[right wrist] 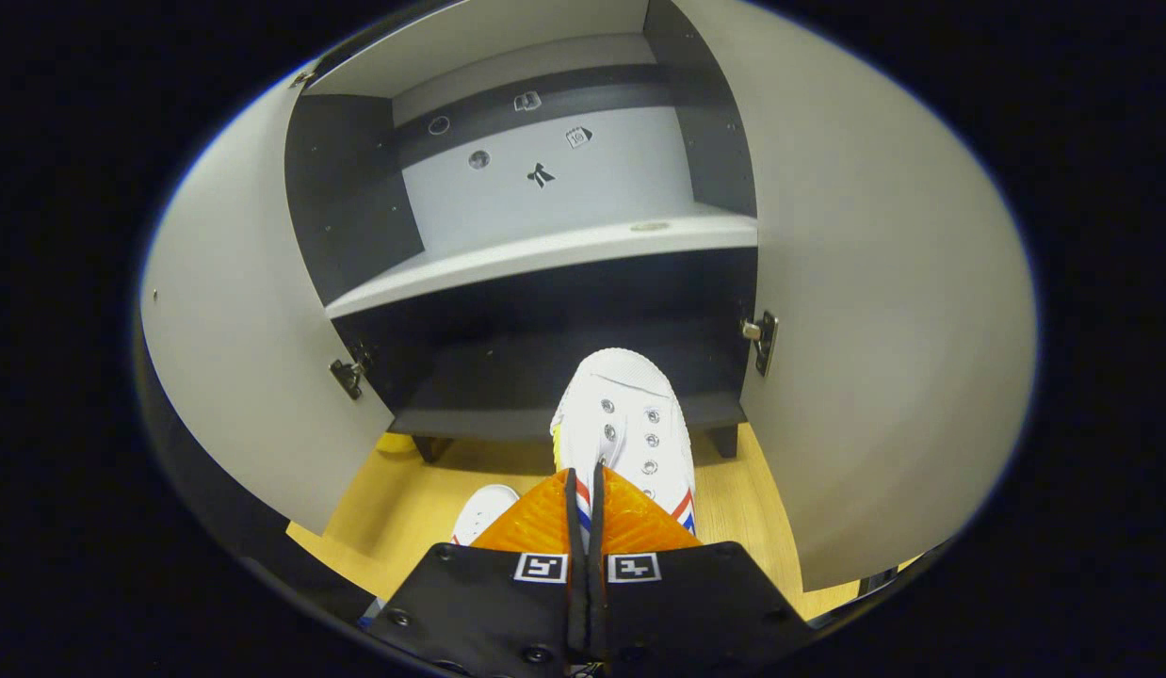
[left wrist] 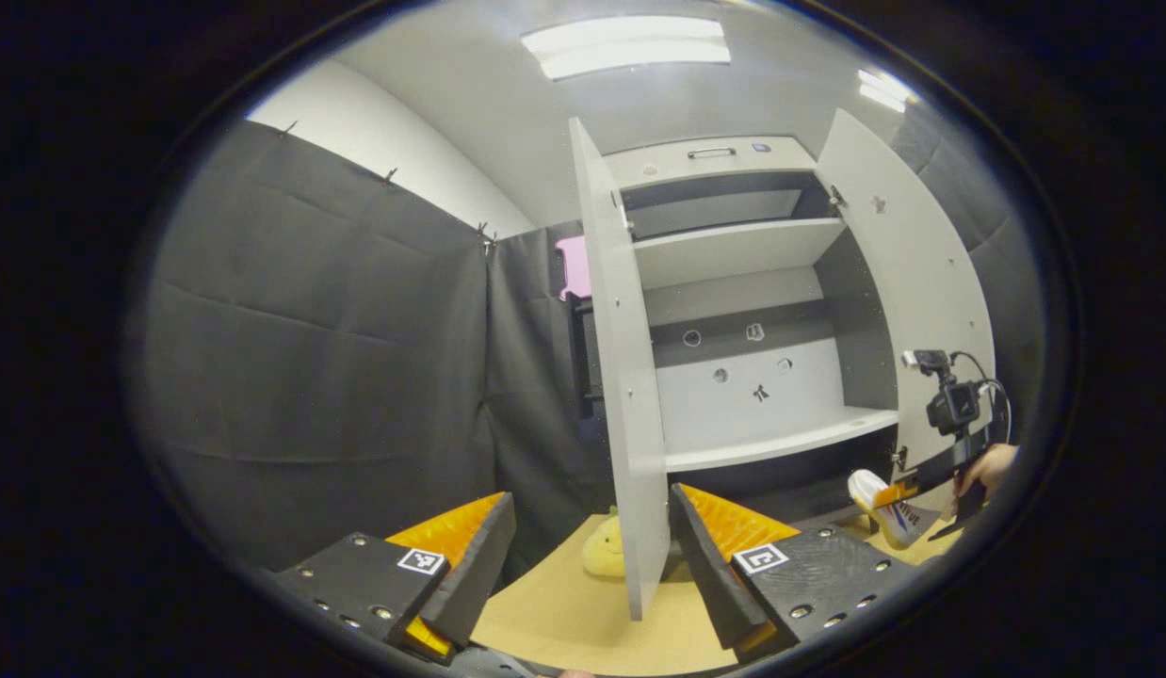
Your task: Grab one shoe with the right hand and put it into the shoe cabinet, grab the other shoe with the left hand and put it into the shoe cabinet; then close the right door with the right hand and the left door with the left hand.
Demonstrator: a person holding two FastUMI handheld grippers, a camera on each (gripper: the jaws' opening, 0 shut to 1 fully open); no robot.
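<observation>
A: Where is the right claw point(right wrist: 583, 490)?

B: In the right gripper view its 2 fingers are pressed nearly together on the heel edge of a white shoe point(right wrist: 630, 424) with red and blue stripes on its side. The shoe is held toe-forward, off the floor, in front of the dark bottom compartment of the shoe cabinet point(right wrist: 545, 254), its toe at the front edge of the bottom board.

A: And the other shoe?

B: The second shoe point(right wrist: 484, 513) lies on the wooden floor point(right wrist: 404, 499) below, just left of the right claw's fingers; only its white toe is visible.

A: The left claw point(left wrist: 588, 556)?

B: Wide apart, gripping nothing. In the left gripper view the edge of the left door point(left wrist: 630, 377) stands between its fingers but farther off, touching neither.

A: Are the doors open?

B: Both. The right door point(left wrist: 908, 282) is swung outward too. At the right edge of that view the right claw point(left wrist: 889, 494) and a hand point(left wrist: 993, 466) carry the shoe point(left wrist: 889, 508) low, by the cabinet point(left wrist: 743, 245).

A: Anything else?

B: A yellow plush toy point(left wrist: 604, 548) sits on the floor beside the left door.
</observation>
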